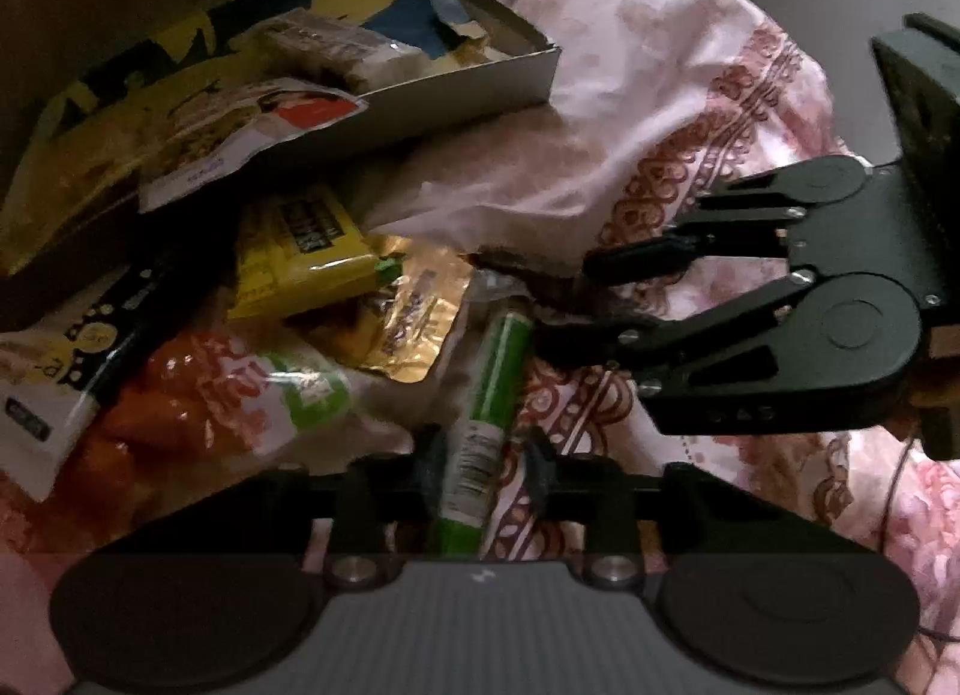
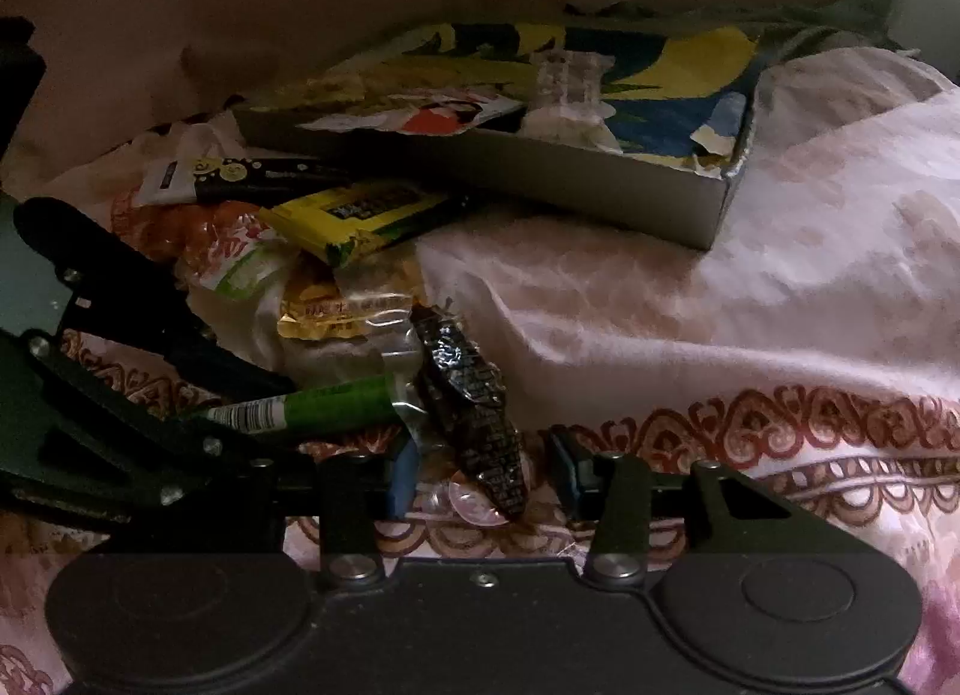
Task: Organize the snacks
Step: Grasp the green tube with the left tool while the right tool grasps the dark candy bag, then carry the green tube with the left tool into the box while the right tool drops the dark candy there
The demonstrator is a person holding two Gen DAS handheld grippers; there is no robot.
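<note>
While angled down, both claws [image 1: 480, 473] low.

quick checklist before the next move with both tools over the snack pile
1. Left tool shut on the green stick pack: ok, fingers press both its sides.
2. Right tool gripping the dark wrapped snack: not ok, it lies between the fingers with gaps at both sides.
3. Green stick pack free of the pile: cannot tell, its far end reaches under the gold packet.
4. Box has room: ok, bare floor shows.
5. Tools apart: ok.
</note>
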